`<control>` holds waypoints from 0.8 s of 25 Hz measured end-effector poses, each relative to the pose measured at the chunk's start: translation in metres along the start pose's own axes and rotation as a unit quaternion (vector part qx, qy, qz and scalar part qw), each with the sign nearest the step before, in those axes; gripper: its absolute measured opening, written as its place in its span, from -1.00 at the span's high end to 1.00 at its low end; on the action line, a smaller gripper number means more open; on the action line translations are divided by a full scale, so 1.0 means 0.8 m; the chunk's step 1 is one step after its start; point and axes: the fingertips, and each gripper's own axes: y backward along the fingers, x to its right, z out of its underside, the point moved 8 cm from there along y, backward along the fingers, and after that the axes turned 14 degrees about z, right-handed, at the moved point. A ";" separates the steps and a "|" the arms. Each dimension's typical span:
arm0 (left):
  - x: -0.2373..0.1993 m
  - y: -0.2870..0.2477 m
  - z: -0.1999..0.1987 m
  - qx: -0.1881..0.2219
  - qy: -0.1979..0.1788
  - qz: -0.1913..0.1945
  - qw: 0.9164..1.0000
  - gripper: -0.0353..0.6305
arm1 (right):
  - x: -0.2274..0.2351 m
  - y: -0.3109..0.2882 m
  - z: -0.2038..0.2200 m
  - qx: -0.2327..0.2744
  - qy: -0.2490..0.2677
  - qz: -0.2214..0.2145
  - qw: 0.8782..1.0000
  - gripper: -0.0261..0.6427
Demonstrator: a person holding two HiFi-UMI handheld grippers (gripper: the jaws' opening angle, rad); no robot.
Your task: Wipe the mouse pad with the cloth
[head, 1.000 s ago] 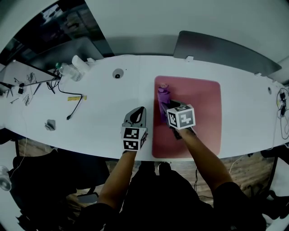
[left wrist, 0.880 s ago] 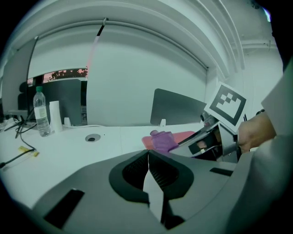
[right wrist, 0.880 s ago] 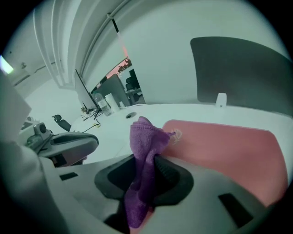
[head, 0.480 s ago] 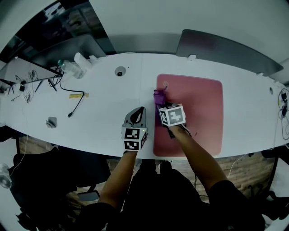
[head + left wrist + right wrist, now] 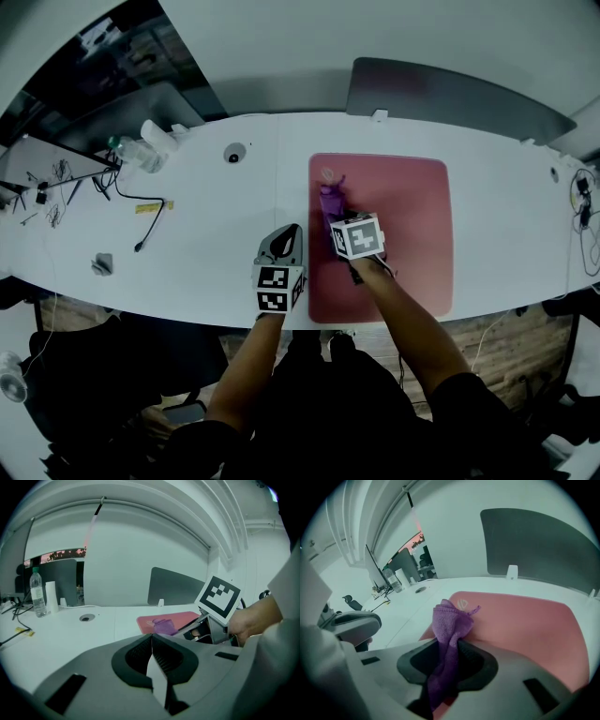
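A pink mouse pad [image 5: 403, 225] lies on the white table [image 5: 216, 216]. My right gripper [image 5: 336, 216] is shut on a purple cloth [image 5: 330, 200], whose bunched end rests on the pad's left part near a small round logo. In the right gripper view the cloth [image 5: 450, 625] runs from between the jaws out onto the pad [image 5: 525, 620]. My left gripper [image 5: 291, 231] is held over the table just left of the pad. It is shut with nothing in it [image 5: 152, 656]. From it I see the cloth [image 5: 164, 626] and the pad [image 5: 180, 618].
A grey partition [image 5: 450, 94] stands behind the table. A plastic bottle [image 5: 141, 150], a black cable [image 5: 150, 220] and a small grey object [image 5: 103, 264] lie at the far left. A round grommet [image 5: 232, 155] sits left of the pad. The table's front edge runs just under the grippers.
The right gripper dragged the cloth left to the pad's left edge, then a little back to the right. The left gripper has not moved. The head view shifted slightly.
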 end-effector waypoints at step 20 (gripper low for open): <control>0.058 -0.060 0.003 -0.041 0.007 0.042 0.998 0.82 | 0.135 0.037 0.037 -0.009 -0.018 0.079 0.997 0.55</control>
